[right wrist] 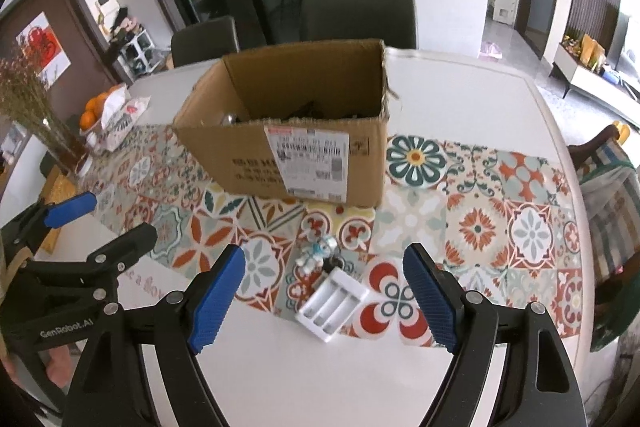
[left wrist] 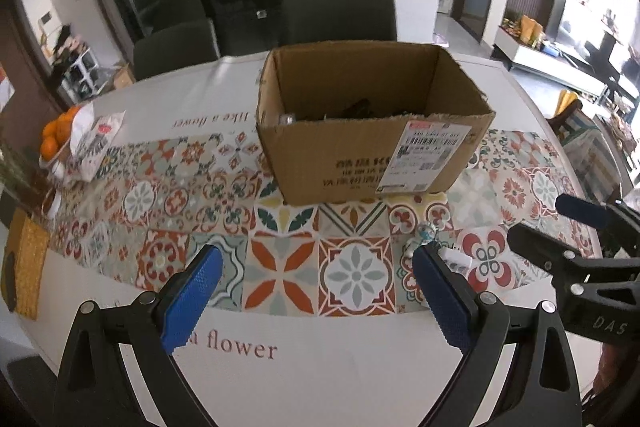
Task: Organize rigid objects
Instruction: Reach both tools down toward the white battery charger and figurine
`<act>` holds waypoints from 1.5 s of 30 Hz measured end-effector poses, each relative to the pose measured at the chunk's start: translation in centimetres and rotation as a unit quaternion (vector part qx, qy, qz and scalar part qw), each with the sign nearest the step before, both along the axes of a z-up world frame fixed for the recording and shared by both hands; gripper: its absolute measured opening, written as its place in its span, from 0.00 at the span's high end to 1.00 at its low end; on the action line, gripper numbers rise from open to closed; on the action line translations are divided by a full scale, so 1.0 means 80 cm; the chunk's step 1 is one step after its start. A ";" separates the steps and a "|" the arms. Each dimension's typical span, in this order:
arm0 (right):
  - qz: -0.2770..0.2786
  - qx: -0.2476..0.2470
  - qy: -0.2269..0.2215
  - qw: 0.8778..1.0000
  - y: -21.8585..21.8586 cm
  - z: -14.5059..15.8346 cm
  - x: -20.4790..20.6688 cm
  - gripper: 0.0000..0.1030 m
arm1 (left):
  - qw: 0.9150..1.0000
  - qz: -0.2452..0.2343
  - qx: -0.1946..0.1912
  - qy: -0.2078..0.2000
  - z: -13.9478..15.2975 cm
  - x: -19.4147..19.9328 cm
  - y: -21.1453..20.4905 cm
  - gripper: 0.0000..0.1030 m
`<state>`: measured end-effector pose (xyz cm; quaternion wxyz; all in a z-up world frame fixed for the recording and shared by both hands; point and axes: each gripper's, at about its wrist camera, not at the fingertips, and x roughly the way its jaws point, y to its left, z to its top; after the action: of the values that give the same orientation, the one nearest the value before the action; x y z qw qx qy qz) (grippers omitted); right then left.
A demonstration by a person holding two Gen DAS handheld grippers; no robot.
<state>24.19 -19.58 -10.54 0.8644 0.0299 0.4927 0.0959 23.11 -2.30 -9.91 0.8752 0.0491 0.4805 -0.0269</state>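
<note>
An open cardboard box [right wrist: 280,131] is seen standing on the patterned runner [right wrist: 480,223] of a white table [right wrist: 280,379]. Inside it, dark items and something shiny near the left wall are glimpsed over the rim, but they cannot be made out. A white shipping label [right wrist: 310,163] with barcodes is stuck on the near wall, beside dark print that appears upside down; neither can be read.

In front of the box, on the runner, a white battery tray [right wrist: 332,301] with empty slots is seen lying flat, with a small white and blue figurine [right wrist: 314,255] and a small dark item just beyond it, close together.

The right gripper [right wrist: 324,291] is held above the tray with its jaws spread wide and nothing pinched. The left gripper [left wrist: 316,287] is likewise spread and empty, over bare runner to the left of the tray.

"flower" and "like a flower" are printed on the table. "GenRobot.AI" is read on the left gripper's body, "DAS" on the right's.

At the table's far left, oranges [right wrist: 94,111] are heaped in a bowl beside a printed bag [right wrist: 120,119], and dried stems [right wrist: 28,99] stand in a vase.
</note>
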 end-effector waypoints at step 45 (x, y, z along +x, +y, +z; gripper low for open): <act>0.167 -0.099 0.134 0.972 0.046 -0.186 0.031 0.08 | 0.977 0.156 -0.003 0.148 -0.178 -0.034 0.021 0.06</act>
<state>26.66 -15.92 -25.42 0.7611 -0.1258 0.6088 0.1852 20.40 -0.62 -24.17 0.7879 -0.0340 0.6064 0.1016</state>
